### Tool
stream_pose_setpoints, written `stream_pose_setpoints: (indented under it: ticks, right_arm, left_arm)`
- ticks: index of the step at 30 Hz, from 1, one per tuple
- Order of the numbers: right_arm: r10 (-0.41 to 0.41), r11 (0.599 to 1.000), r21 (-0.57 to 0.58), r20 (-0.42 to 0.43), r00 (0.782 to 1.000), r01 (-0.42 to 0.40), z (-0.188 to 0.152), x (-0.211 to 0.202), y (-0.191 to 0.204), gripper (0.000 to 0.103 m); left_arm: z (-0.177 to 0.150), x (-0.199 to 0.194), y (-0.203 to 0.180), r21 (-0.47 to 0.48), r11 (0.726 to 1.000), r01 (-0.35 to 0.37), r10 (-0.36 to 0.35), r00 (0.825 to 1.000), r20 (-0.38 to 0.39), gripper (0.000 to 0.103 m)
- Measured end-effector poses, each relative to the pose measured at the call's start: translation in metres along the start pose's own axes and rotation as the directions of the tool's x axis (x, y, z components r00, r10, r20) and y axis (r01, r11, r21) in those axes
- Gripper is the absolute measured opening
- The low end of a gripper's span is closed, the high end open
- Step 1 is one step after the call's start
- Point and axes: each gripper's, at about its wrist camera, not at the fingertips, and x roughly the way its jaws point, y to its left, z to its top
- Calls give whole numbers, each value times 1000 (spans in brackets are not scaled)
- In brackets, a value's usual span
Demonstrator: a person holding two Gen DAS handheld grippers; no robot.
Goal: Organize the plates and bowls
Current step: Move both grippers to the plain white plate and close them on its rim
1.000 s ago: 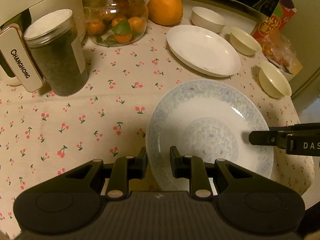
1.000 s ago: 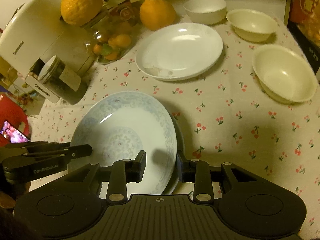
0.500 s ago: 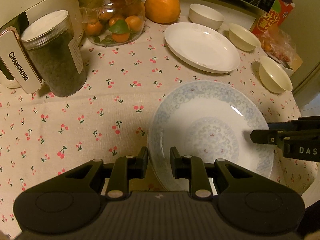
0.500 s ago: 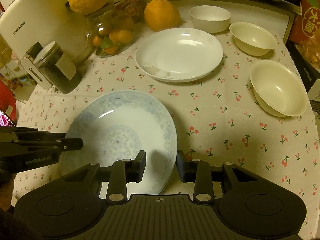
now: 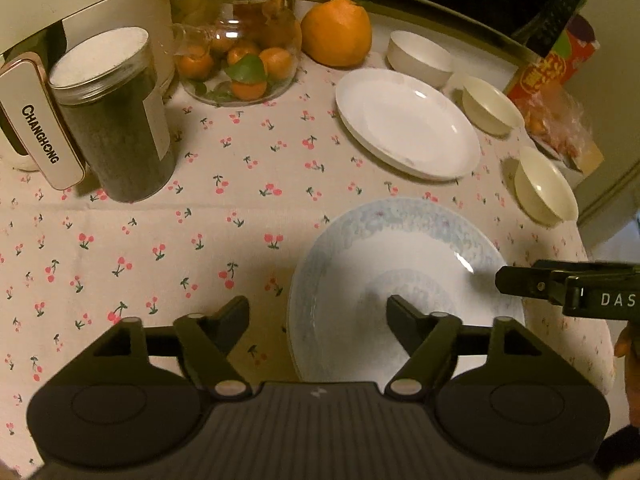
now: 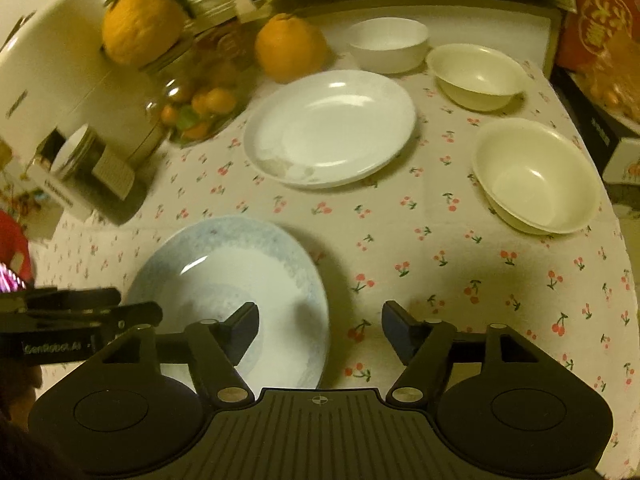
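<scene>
A blue-patterned plate (image 5: 404,256) (image 6: 224,264) lies on the cherry-print tablecloth (image 5: 224,216) near the front. My left gripper (image 5: 317,307) straddles its left rim, jaws opening and pads off the rim. My right gripper (image 6: 318,314) straddles its right rim the same way, jaws opening, nothing pressed. Each gripper shows in the other's view: the right gripper (image 5: 516,282) and the left gripper (image 6: 136,311). Farther back sit a white plate (image 5: 404,124) (image 6: 332,128), a white bowl (image 5: 418,58) (image 6: 388,42), a small cream bowl (image 5: 490,106) (image 6: 476,76) and a larger cream bowl (image 5: 544,190) (image 6: 536,176).
A dark lidded canister (image 5: 116,120), a white appliance (image 5: 80,8) and a glass jar of small oranges (image 5: 240,64) stand at the back left. A large orange (image 5: 336,32) sits beside the jar. A red box (image 5: 552,64) and the table's edge lie to the right.
Both grippers were shut on the blue plate's opposite rims; now both pairs of jaws stand wide and the plate rests free on the cloth. The hands stayed in place.
</scene>
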Motion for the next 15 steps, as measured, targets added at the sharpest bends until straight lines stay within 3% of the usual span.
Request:
stream_pose_setpoints:
  ticks: [8,15]
  right_arm:
    - [-11,992,123,84,996,0,26,3,-23,84]
    - [45,951,298,123,991,-80,50,13,-53,87]
  left_arm:
    - [20,-3,-5,-37,998,-57,60,995,76,96]
    - [46,7,-21,-8,997,-71,72,992,106,99]
